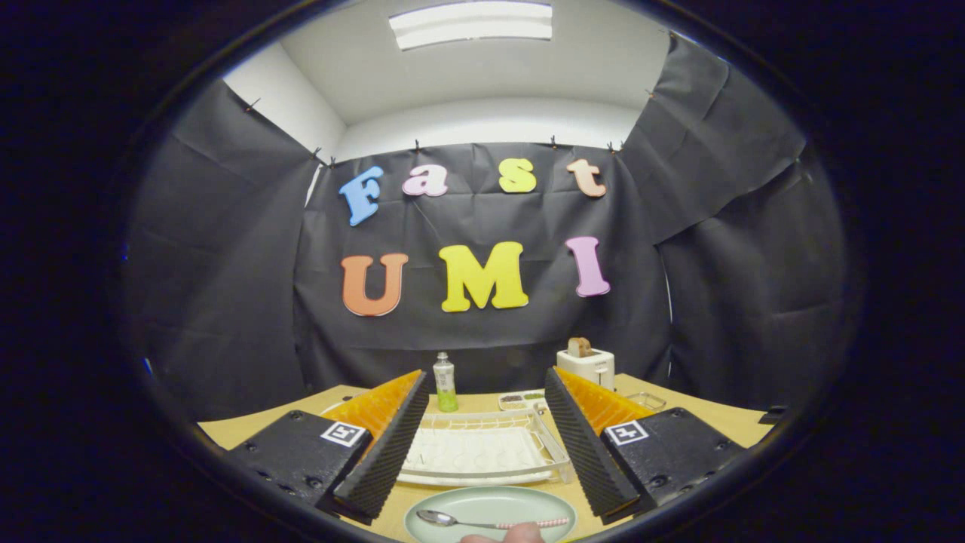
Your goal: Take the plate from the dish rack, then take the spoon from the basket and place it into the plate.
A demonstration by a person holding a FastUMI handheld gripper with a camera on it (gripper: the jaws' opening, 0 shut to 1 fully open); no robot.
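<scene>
Gripper [486, 445] open above spoon [490, 520]

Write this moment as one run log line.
gripper: open, holding nothing | spoon: lying in plate | dish rack: beyond plate, between fingers

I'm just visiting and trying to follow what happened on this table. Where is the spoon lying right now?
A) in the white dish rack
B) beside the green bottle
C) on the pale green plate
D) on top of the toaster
C: the spoon lies across the pale green plate, just in front of the white dish rack, while the hand-held gripper is open with nothing between its fingers.
</scene>
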